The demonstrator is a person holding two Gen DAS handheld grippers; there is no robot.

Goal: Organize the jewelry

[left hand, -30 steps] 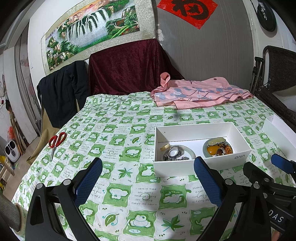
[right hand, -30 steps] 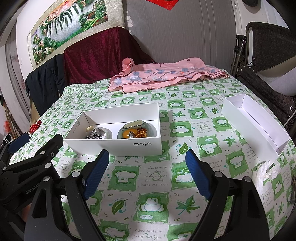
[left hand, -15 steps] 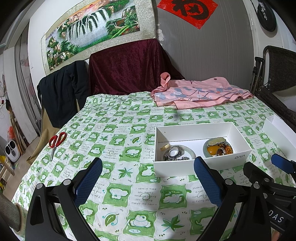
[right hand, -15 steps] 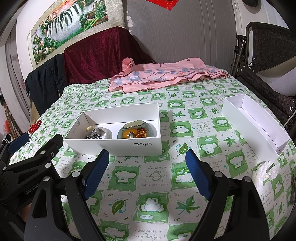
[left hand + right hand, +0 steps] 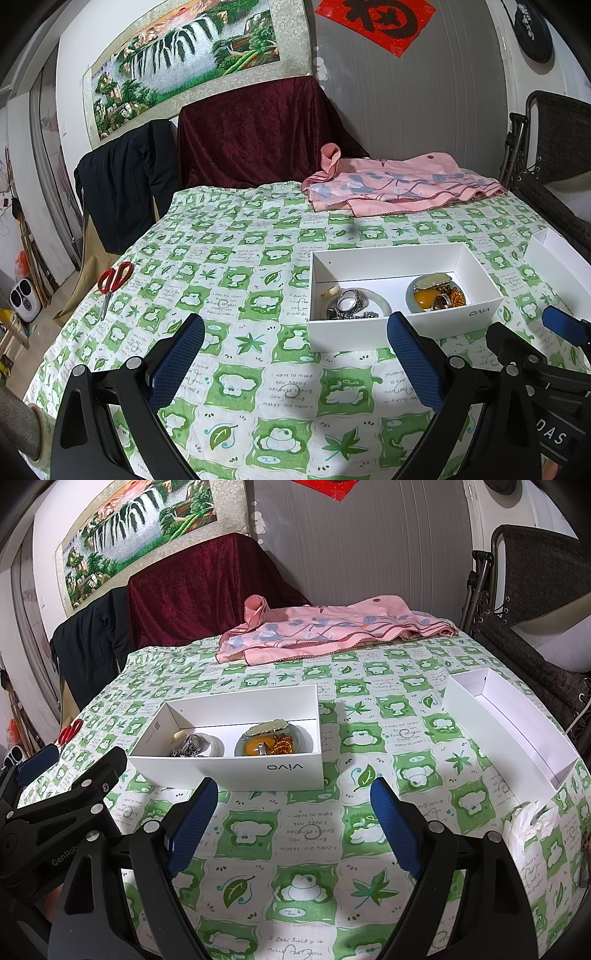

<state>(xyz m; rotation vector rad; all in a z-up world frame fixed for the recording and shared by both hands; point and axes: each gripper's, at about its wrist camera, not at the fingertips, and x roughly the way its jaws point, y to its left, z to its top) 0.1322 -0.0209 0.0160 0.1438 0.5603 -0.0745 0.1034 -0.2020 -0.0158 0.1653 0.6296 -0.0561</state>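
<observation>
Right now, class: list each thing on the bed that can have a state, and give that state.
Left gripper: open, empty.
Right gripper: open, empty.
White cardboard vivo box: lidless, holding jewellery.
Second white cardboard box: open, looks empty.
Red-handled scissors: closed, lying flat.
Pink floral cloth: crumpled.

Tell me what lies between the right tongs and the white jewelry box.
Only bare green-checked tablecloth separates the right tongs from the white jewelry box; the right wrist view shows it.

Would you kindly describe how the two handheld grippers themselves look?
Both the left gripper and right gripper have black angular frames with silver screws and flat, textured blue fingers. White lettering marks the bodies: "GenRobo" partly visible on one, "DAS" on the other.
</observation>
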